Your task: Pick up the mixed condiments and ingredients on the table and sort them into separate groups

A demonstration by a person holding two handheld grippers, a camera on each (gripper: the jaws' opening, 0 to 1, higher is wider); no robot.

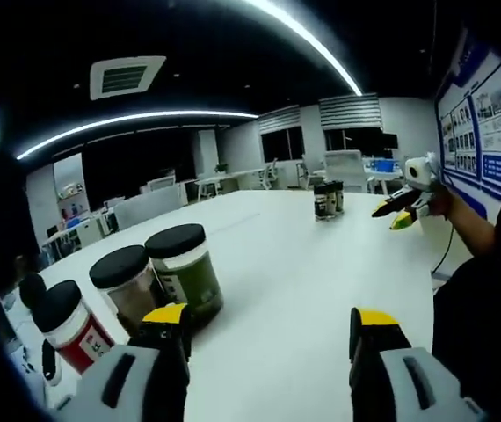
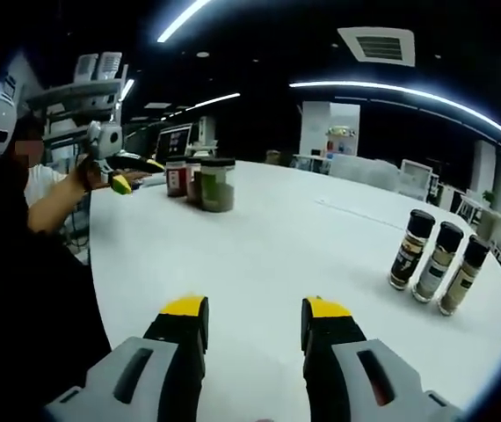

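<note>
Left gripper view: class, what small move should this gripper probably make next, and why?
Probably ease the left gripper forward and left toward the green-filled jar. Its jaws stand open and empty, and that jar is the nearest, beside the brown-filled jar and red-labelled jar.

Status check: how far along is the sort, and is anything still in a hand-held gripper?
Looks mostly sorted: three wide jars stand together at one end of the white table, three slim bottles in a row at the other. Nothing in hand: the left hand-held gripper and right hand-held gripper are both open and empty. I see no loose items left between the groups, though the views may not cover the whole table.
</note>
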